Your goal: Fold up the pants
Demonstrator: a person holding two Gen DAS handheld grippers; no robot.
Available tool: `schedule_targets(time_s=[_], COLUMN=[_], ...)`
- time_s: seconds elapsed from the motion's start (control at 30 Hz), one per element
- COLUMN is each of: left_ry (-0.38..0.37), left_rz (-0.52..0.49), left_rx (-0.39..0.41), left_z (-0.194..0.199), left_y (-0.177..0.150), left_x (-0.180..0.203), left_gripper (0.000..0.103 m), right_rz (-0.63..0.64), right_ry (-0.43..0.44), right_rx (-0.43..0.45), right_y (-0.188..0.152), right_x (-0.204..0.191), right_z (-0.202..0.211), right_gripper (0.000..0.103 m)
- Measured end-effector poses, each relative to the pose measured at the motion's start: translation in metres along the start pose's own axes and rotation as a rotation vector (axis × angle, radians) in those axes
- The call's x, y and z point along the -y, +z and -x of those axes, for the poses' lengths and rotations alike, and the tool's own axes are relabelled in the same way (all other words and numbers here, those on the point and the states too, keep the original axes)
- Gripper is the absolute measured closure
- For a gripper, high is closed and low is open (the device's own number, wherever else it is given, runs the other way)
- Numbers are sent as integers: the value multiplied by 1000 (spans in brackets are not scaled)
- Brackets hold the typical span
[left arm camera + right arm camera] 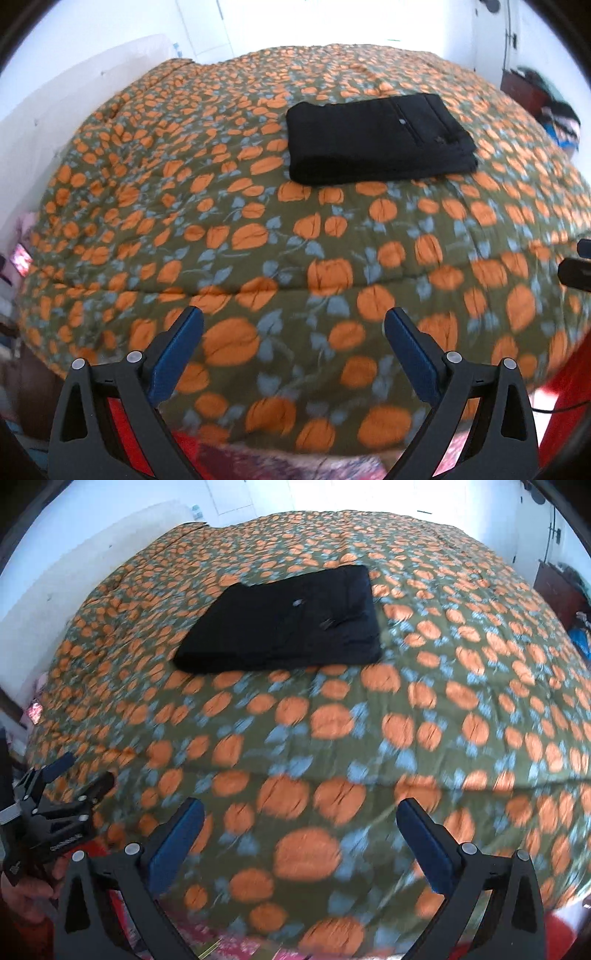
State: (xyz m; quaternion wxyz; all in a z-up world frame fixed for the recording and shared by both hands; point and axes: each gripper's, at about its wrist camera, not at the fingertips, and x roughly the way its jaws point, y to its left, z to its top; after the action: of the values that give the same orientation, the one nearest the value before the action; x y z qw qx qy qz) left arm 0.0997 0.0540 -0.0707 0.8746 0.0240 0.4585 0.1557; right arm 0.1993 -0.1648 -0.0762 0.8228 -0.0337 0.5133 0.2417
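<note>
Black pants (376, 140) lie folded into a flat rectangle on the bed, far from both grippers; they also show in the right wrist view (288, 624). My left gripper (293, 321) is open and empty, held above the near edge of the bed. My right gripper (301, 812) is open and empty, also above the near edge. The left gripper shows from the side at the lower left of the right wrist view (62, 805). Part of the right gripper shows at the right edge of the left wrist view (576, 269).
The bed is covered by an olive quilt with orange pumpkins (258, 229). A white wall (55, 110) runs along its left side. Dark furniture with clothes (535, 96) stands at the far right. Red fabric (569, 398) lies below the bed's near edge.
</note>
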Motion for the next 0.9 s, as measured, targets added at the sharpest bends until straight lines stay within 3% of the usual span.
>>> schedule_targets(time_s=[0.17,0.37,0.47,0.63,0.9], left_ry=[-42,-110,-129,-115,-96], left_rz=[16,53,104,111,101], left_rx=[89,3,12,32,33], left_z=[67,120,133,137,136], left_y=[4,21,21,19,19], left_x=[-8,-11,-10,-5,-1], left_gripper=[4,4,4,4,4], right_rz=[31,81,95,74,48], right_ry=[38,25,27,-6,-48], right_rx=[5,76,132,178,171], right_y=[-21,-16,-17,-24,-31], right_x=[-25,-48,-61,-67,-64], right_z=[37,113,151,166,157], right_gripper=[0,0,0,0,0])
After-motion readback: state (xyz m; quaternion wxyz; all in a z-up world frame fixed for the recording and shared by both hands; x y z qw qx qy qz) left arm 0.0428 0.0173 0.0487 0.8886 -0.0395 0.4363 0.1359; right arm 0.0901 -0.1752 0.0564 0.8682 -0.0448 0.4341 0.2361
